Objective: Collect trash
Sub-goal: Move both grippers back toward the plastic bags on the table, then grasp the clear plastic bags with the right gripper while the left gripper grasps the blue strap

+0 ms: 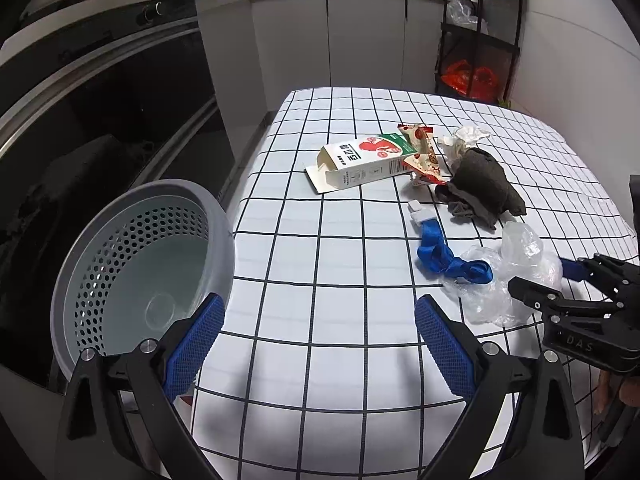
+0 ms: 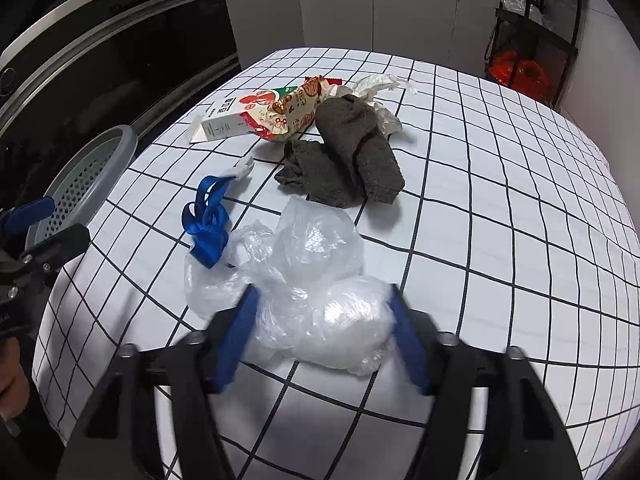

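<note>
Clear plastic film point(image 1: 496, 276) is seen in the left wrist view crumpled on the checked tablecloth point(image 1: 320, 260), its long axis running from the blue ribbon point(image 1: 448, 258) toward the right gripper point(image 1: 552, 280). The left gripper point(image 1: 316, 320) is held wide open and empty beside the grey perforated bin point(image 1: 136, 264).

In the right wrist view, the plastic film point(image 2: 304, 280) is located between the right gripper's point(image 2: 324, 300) pads point(image 2: 236, 336), both touching its near lobe. The film's far end points toward the grey cloth point(image 2: 352, 152).
</note>
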Demonstrator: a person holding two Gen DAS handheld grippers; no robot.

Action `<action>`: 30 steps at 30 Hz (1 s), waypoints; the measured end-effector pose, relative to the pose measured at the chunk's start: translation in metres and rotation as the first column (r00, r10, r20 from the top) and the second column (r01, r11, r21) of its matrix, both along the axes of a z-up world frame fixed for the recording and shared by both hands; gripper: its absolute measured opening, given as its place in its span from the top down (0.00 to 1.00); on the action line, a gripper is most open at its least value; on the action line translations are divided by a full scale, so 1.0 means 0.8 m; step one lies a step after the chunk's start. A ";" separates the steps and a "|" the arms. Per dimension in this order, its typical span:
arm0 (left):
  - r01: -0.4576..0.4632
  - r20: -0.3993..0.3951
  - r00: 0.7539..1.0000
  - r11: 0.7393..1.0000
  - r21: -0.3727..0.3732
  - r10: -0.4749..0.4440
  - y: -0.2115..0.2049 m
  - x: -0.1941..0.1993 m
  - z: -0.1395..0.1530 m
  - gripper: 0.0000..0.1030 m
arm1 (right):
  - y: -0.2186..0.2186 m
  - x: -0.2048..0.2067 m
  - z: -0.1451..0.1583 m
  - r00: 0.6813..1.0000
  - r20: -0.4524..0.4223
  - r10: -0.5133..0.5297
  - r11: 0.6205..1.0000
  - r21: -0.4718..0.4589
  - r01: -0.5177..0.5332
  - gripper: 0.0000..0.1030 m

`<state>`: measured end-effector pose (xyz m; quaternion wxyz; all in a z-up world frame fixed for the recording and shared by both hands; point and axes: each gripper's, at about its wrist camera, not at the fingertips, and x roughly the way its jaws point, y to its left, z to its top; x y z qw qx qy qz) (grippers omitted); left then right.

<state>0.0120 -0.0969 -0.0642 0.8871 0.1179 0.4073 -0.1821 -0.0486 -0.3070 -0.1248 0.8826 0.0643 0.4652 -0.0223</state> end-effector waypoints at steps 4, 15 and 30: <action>0.007 -0.004 1.000 1.000 -0.006 -0.007 -0.004 -0.001 -0.002 0.09 | -0.006 -0.008 0.009 1.000 0.025 -0.014 0.999 0.032 0.013 0.58; 0.027 0.004 1.000 1.000 0.007 -0.027 -0.026 -0.010 -0.002 0.09 | -0.027 -0.033 0.050 0.992 0.110 -0.059 0.996 0.070 0.051 0.59; 0.036 -0.041 0.998 0.999 -0.034 -0.037 -0.095 -0.003 -0.015 0.09 | -0.076 -0.069 0.092 0.963 0.206 -0.173 0.982 0.111 0.152 0.59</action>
